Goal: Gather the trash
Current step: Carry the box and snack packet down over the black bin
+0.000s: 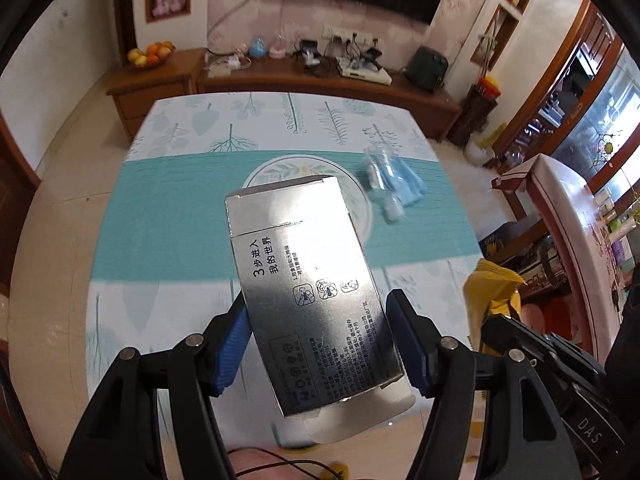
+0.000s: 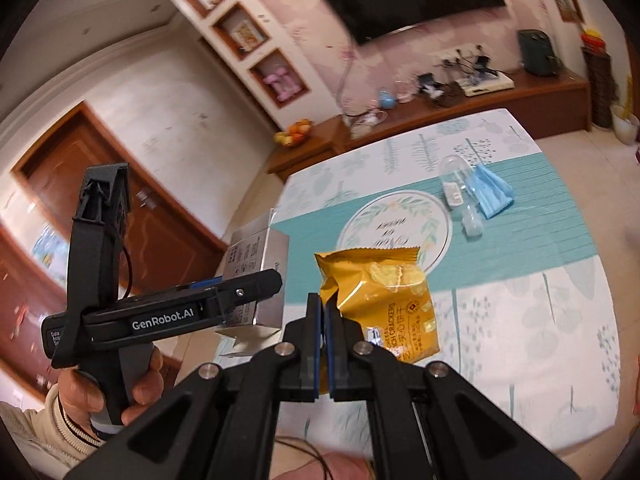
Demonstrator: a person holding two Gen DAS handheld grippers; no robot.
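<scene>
My left gripper (image 1: 320,320) is shut on a silver cardboard box (image 1: 308,280) with printed text and holds it above the table; the box also shows in the right wrist view (image 2: 256,264). My right gripper (image 2: 323,304) is shut on the edge of a yellow cracker packet (image 2: 380,296), held above the table; the packet shows at the right of the left wrist view (image 1: 492,300). A clear plastic bottle (image 2: 460,196) and a blue face mask (image 2: 490,194) lie on the teal band of the table; they also show in the left wrist view, bottle (image 1: 380,184), mask (image 1: 404,186).
The table (image 1: 168,216) has a leaf-patterned cloth with a round printed emblem (image 2: 396,228) in the middle. Behind it stands a wooden sideboard (image 1: 280,76) with cables, a fruit bowl (image 1: 150,56) and small items. A brown door (image 2: 132,200) is at the left.
</scene>
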